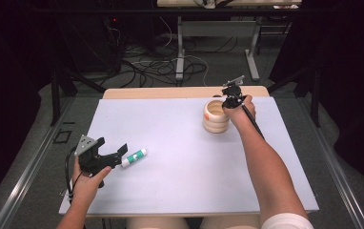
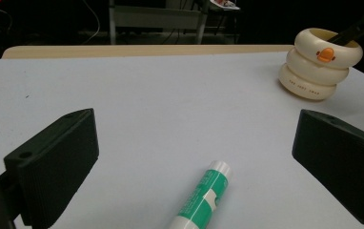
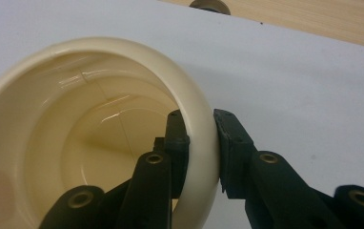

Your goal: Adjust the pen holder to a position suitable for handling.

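right gripper (image 1: 229, 102) is clamped on the rim of the cream ringed cup (image 1: 216, 116): in the right gripper view one jaw sits inside the cup (image 3: 99, 124), the other outside, both pads pressed on the wall. cup stands upright at the far right of the white board (image 1: 180, 181), near its far edge, with the wooden table edge (image 1: 170, 92) just behind. from the left gripper view the cup (image 2: 319, 64) shows three stacked rings with an orange duck bill on the top one. left gripper (image 1: 109, 153) is at the near left of the board, jaws wide apart, holding nothing. a green and white tube (image 1: 134, 157) lies flat on the board just beside its tips; in the left gripper view the tube (image 2: 200, 200) lies between the two open jaws, touching neither. the two grippers are well apart
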`<state>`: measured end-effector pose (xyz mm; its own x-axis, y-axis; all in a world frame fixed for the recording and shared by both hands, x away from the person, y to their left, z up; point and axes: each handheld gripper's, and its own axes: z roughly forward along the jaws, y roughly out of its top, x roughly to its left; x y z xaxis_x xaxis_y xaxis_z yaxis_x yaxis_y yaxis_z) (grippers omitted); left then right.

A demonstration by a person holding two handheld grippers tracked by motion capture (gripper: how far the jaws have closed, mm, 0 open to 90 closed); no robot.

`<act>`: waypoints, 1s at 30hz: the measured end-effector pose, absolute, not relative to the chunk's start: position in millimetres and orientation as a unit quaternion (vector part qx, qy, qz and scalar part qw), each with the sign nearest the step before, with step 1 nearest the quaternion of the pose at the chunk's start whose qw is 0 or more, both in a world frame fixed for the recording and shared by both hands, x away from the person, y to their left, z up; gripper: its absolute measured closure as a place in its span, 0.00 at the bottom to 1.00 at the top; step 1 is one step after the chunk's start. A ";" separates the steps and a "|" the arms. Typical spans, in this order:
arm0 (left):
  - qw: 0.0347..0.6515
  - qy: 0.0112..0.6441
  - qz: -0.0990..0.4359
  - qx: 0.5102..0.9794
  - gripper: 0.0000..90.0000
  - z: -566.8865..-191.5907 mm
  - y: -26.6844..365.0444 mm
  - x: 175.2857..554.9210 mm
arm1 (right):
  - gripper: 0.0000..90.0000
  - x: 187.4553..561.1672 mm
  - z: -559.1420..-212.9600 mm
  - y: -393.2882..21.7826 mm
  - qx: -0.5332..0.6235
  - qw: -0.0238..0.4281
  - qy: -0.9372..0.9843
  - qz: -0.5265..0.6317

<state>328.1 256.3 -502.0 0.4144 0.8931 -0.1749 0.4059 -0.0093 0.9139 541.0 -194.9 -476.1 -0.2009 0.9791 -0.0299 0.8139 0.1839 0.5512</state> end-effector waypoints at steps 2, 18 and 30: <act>0.510 0.486 0.239 0.669 0.02 -502.0 256.3 328.2 | 0.85 538.6 -473.7 -193.6 0.597 0.185 0.748 0.222; 0.508 0.487 0.241 0.669 0.02 -502.1 256.2 327.9 | 0.86 495.0 -451.4 -152.1 0.484 0.172 0.819 0.255; 0.508 0.491 0.244 0.664 0.02 -501.6 257.8 327.2 | 0.86 439.9 -449.7 -108.4 0.394 0.130 0.869 0.268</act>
